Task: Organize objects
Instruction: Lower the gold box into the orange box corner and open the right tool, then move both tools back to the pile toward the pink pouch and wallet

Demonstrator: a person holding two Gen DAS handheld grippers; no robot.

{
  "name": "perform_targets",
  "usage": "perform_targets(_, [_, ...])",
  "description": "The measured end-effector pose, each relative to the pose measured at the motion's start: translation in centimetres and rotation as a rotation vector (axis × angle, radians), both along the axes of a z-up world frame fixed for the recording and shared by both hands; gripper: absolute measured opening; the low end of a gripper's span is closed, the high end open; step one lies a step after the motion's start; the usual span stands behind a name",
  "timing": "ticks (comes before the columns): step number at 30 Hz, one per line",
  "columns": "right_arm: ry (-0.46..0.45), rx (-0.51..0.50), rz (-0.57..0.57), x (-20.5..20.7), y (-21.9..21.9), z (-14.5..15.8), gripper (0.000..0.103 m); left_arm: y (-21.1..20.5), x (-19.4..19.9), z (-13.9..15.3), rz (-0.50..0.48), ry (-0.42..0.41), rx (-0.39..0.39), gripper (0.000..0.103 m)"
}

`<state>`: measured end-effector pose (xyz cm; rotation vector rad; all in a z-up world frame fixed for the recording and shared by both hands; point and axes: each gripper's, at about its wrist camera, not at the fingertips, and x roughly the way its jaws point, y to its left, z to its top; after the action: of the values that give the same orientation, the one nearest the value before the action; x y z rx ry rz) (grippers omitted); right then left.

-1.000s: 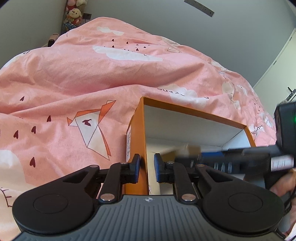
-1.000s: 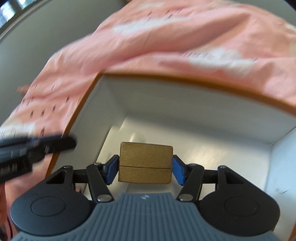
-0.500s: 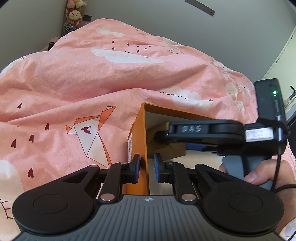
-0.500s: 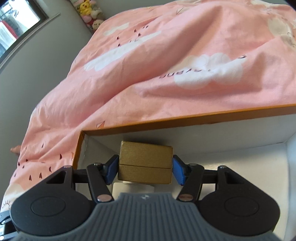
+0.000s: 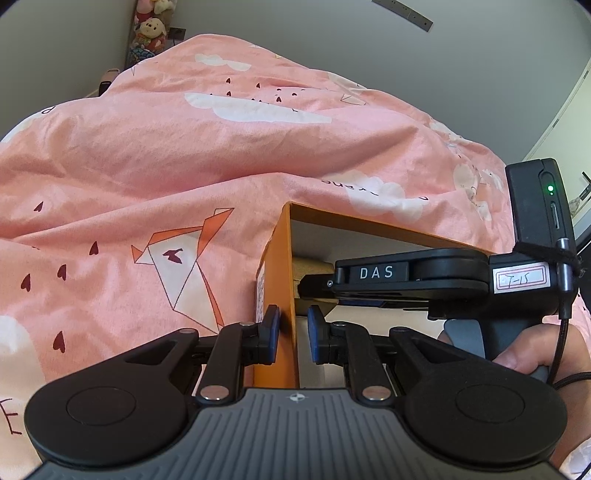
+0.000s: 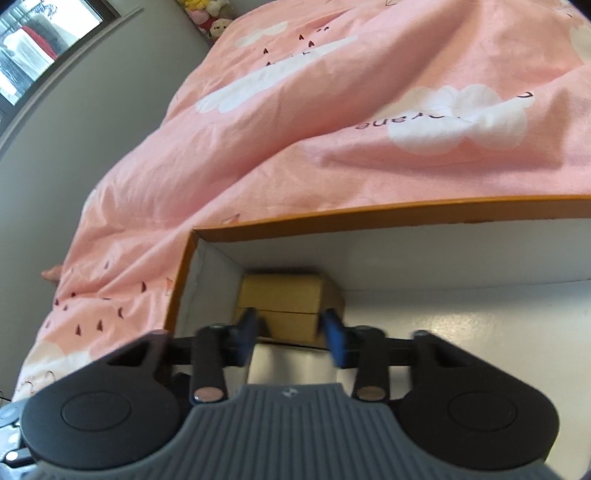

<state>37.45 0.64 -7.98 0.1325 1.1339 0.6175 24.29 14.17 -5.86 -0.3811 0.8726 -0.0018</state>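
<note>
An orange cardboard box (image 5: 284,258) with a white inside lies open on the pink bed. My left gripper (image 5: 293,328) is shut on its left wall, one pad outside and one inside. A small gold box (image 6: 288,299) sits in the far left corner of the orange box (image 6: 369,216). My right gripper (image 6: 290,332) is open just behind it, its blue pads (image 6: 334,341) apart from the gold box's sides. In the left wrist view the right gripper (image 5: 317,286) reaches in from the right, with the gold box (image 5: 310,267) partly hidden behind it.
A pink duvet (image 5: 166,166) with clouds and origami prints covers the bed around the box. Soft toys (image 5: 149,29) stand by the grey wall at the far end. A window (image 6: 33,48) is at the upper left in the right wrist view.
My right gripper has let go of the gold box, which now rests in the orange box's corner, and has drawn back a little. My left gripper holds the box wall as before.
</note>
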Motion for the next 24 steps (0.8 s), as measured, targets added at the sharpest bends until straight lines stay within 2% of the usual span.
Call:
perform_targets(6, [0.004,0.013,0.005,0.1,-0.7,-0.1,0.031,0.1,-0.3,0.2,0.012,0.001,0.0,0.018])
perform_targets(10, [-0.074,0.004,0.027,-1.5,-1.7,2.1,0.032,-0.2,-1.8,1.5,0.014,-0.024,0.022,0.018])
perform_targets(16, [-0.19,0.036,0.086,-6.8,-4.4,5.9,0.032,-1.3,-5.9,4.1,0.008,-0.063,0.045,0.018])
perform_targets(19, [-0.251,0.047,0.11,-10.0,-6.2,7.4,0.04,-2.3,-8.4,5.0,-0.024,-0.065,0.058,0.018])
perform_targets(24, [-0.252,0.028,0.126,-15.2,-9.4,8.0,0.041,-3.9,-12.2,4.9,-0.066,-0.024,0.038,0.018])
